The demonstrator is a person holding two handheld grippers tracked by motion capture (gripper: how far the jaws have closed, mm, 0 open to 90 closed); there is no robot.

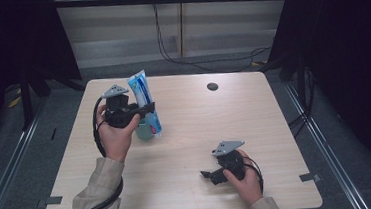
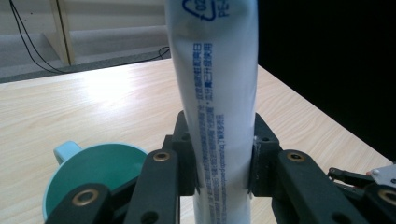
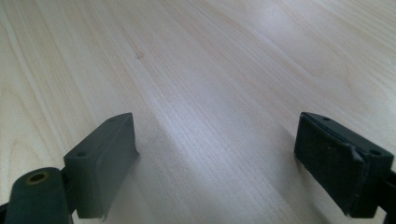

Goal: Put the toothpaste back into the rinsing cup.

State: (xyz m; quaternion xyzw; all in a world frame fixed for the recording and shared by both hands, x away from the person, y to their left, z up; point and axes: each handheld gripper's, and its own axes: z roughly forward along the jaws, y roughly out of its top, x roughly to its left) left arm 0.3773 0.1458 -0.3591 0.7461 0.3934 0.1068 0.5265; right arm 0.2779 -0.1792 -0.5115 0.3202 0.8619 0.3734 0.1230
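While the left gripper (image 1: 143,109) is clamping the toothpaste tube (image 1: 144,101) above the teal cup (image 2: 95,179), the right gripper (image 3: 224,163) is resting wide open, and the smooth tube is risking slipping or tipping the cup.

High view: overhead, facing forward across the whole wooden table (image 1: 187,149). Left gripper view: close on the toothpaste tube (image 2: 217,107). Right gripper view: low over the same tabletop.

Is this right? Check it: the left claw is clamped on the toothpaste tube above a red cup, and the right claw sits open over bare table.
One thing is wrong: the cup is teal, not red, as the left gripper view shows. The rest holds: the left claw is clamped on the toothpaste tube above it, and the right claw sits open over bare table.
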